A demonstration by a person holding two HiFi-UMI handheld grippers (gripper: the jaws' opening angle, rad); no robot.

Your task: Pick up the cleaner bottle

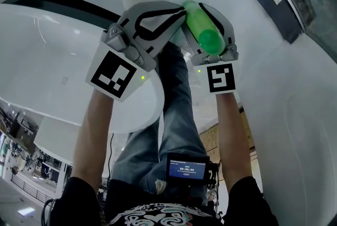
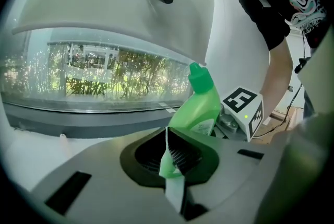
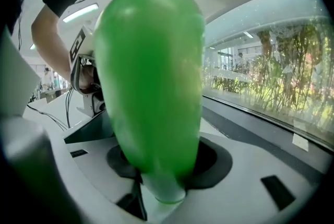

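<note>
Head view and both gripper views, taken with the pick-up all but done: we found the cleaner bottle (image 1: pixel 202 30) at the upper centre of the frame, carried in the air by the right gripper (image 1: pixel 210 43) and resting on no surface that we could see. In the right gripper view the green body of the bottle filled the middle of the picture and narrowed down into the gap between the jaws, which were closed against it on both sides; we judged the grip firm, with the jaws parted only as far as the bottle forced them. The left gripper (image 2: pixel 175 165) hung just beside it, at centre left of the head view. In its own view its jaws met as one pale strip at lower centre, pressed together with nothing between them. Beyond them, right of centre, the bottle stood cap (image 2: pixel 200 78) upward, next to the right gripper's marker cube (image 2: pixel 245 108). We took the grasp and the lift as complete. The next move, in our judgement, called only for a steady hold, the right jaws kept clamped and the bottle kept from tilting, while the left gripper had no part to play.
</note>
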